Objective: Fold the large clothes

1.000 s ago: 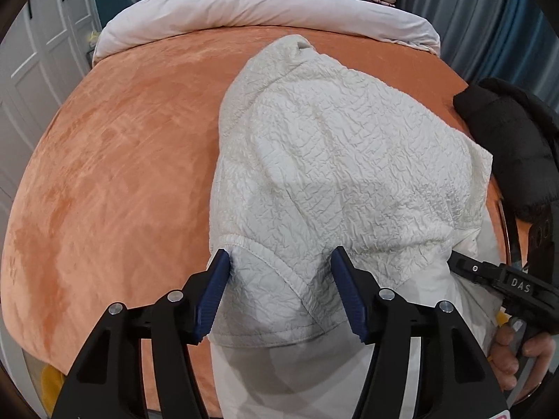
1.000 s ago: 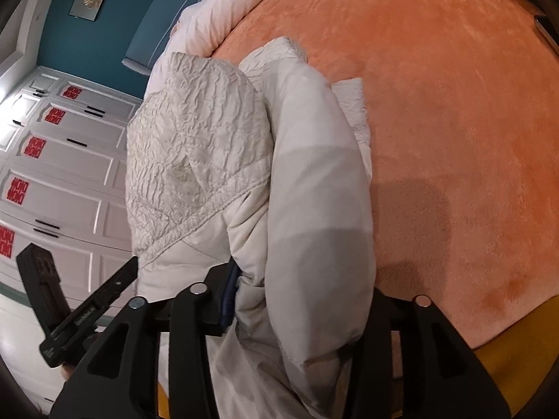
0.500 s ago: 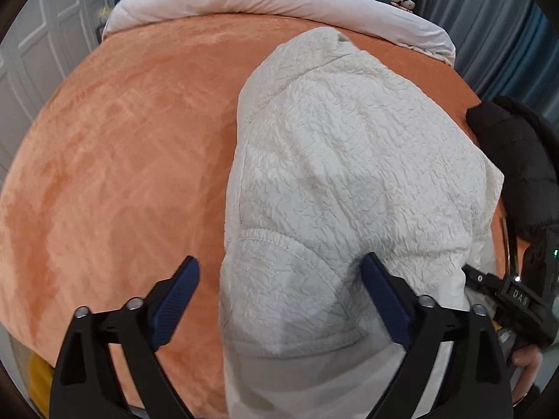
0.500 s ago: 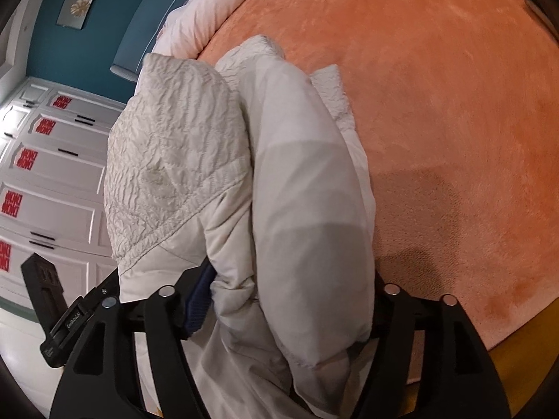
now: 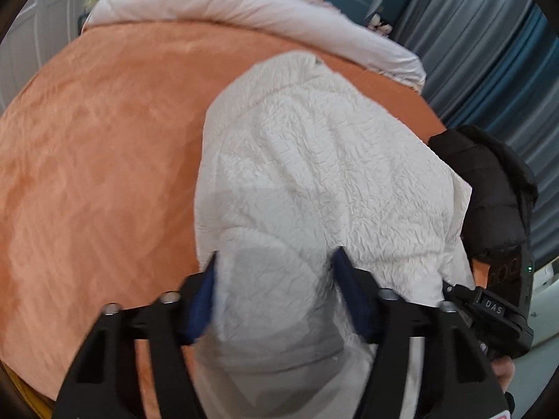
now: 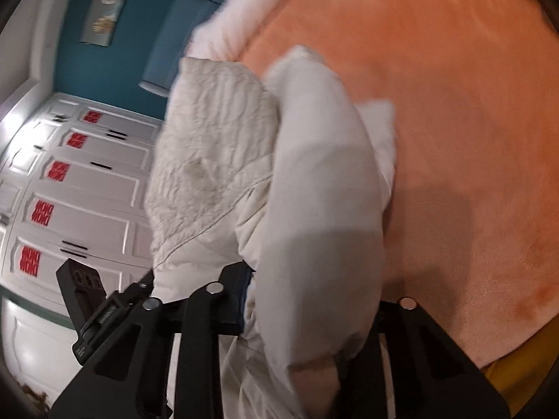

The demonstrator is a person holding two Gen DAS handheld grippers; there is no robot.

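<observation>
Lying across the orange bedspread (image 5: 97,160), near its front edge, the white jacket (image 5: 314,174) is bunched into a thick folded bundle, crinkled outer fabric uppermost in the left wrist view. The left gripper (image 5: 276,279) is sitting at the jacket's near end, and its jaws have just been closing; the blue pads (image 5: 202,296) are now pressing into the fabric on both sides, pinching a wide fold of jacket between them. The right gripper (image 6: 311,300) is working at the other side of the same bundle. Its jaws have also just been closing, and a smooth padded roll of the jacket (image 6: 314,209) is running straight through them and spilling over the near side; only one blue pad is showing, the other being buried under cloth, but the fabric is filling the gap and is being pinched. A black coat (image 5: 489,188) is lying just beside the jacket at the right edge of the bedspread. A pale duvet (image 5: 244,10) is heaped along the far side. White cupboards (image 6: 80,188) with red stickers are standing beyond the bed in the right wrist view.
</observation>
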